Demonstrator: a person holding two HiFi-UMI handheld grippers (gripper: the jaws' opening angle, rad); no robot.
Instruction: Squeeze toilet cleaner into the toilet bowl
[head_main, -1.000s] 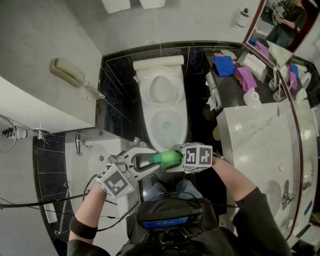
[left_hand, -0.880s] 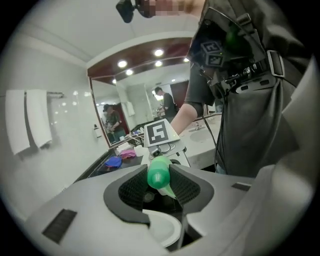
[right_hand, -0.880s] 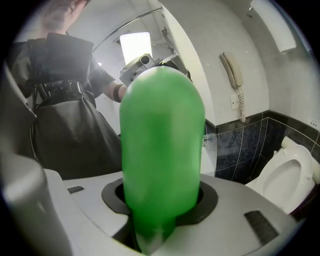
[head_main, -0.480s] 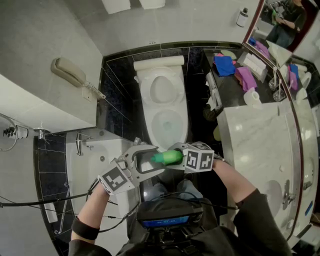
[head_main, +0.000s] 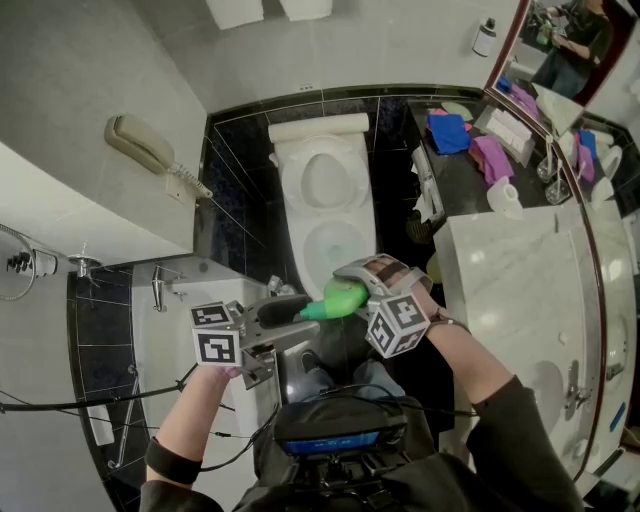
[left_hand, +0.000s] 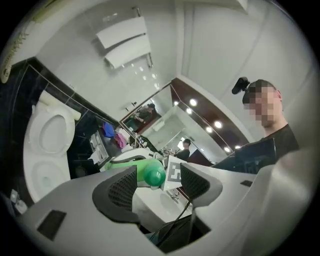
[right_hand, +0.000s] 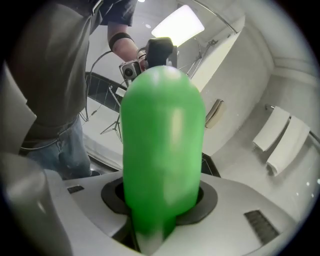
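Head view looks down on a white toilet (head_main: 300, 235) set against black tiles, its bowl uncovered; just before its near rim the right tongs (head_main: 352, 288) clamp a green bottle (head_main: 335, 298) of cleaner, which lies roughly level with its narrow end toward the left tongs (head_main: 283, 318); right gripper view shows both pads pressed on the bottle's sides; left gripper view shows the left tongs (left_hand: 157, 184) spread wide, having just been opening; the bottle's rounded green end shows in the gap between their pads, next to the pad at that view's left, and neither pad presses on it; a marble desk (head_main: 500, 260) stands to the right.
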